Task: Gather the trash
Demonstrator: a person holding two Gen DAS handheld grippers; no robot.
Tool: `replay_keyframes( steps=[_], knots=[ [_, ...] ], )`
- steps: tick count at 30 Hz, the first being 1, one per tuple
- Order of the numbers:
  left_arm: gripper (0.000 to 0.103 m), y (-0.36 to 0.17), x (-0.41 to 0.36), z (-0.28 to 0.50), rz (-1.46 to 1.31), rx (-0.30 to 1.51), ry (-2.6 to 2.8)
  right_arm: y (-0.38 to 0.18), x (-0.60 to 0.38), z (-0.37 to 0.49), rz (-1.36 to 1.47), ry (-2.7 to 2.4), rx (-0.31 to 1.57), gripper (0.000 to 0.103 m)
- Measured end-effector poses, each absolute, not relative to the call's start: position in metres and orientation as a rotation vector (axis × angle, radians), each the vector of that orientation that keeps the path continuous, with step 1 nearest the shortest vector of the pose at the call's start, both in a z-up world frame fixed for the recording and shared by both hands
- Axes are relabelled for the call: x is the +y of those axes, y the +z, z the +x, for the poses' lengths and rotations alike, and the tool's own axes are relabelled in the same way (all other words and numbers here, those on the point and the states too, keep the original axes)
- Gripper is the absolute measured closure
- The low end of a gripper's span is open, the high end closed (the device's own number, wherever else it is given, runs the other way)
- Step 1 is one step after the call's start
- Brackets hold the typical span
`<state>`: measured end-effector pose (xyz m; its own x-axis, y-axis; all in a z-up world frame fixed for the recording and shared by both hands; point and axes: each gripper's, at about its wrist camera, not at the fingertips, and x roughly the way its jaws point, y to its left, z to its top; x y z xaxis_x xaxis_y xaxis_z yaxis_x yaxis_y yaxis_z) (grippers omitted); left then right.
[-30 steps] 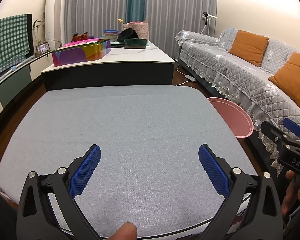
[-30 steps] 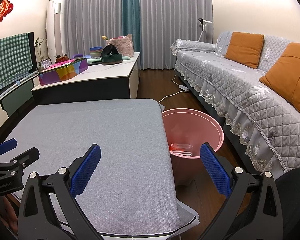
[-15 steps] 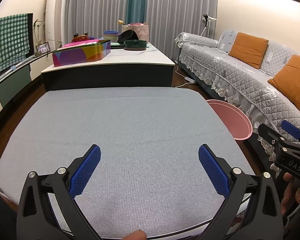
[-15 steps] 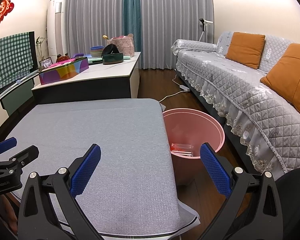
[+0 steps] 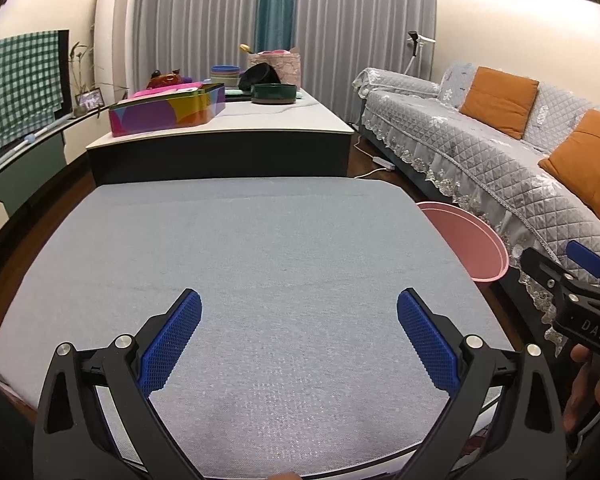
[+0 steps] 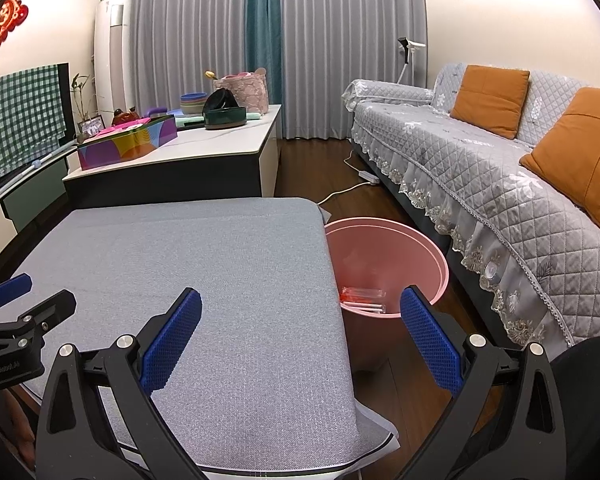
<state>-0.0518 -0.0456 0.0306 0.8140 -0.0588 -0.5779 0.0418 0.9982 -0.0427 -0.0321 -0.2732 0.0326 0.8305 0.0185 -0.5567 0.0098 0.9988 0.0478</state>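
Left gripper (image 5: 299, 336): jaws spread wide, nothing between the blue pads; held over the near part of the grey mat.
Right gripper (image 6: 300, 336): jaws likewise wide apart, nothing held; it straddles the mat's right edge, left pad over the mat, right pad over the pink bin.
Hand (image 5: 588, 392): partly seen at the lower right of the left wrist view, gripping the right gripper's handle.
Grey mat (image 5: 260, 264): directly under and ahead of both grippers; a textured cloth covering the table top, one corner hanging off near the right gripper.
Pink bin (image 6: 428, 252): on the floor, just right of the mat edge, ahead-right of the right gripper; open top.
Trash (image 6: 362, 300): clear wrapper with red and white parts, lying inside the bin at its near side, between the right gripper's pads in view.
Sofa (image 6: 500, 184): right of the bin, grey quilted cover, orange cushions.
Low cabinet (image 5: 220, 148): beyond the mat's far edge, carrying a colourful box (image 5: 168, 110) and a dark green bowl (image 5: 274, 93).
Curtains (image 5: 276, 20): farthest, behind the cabinet.
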Motion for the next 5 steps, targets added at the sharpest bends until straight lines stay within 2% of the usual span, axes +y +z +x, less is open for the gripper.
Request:
replay_keyframes(
  steps=[5],
  knots=[
    [0.008, 0.0289, -0.0455, -0.0506, -0.029, 0.63, -0.051, 0.0321, -0.274, -0.0328, 0.051, 0.002, 0.59, 0.005]
  ],
)
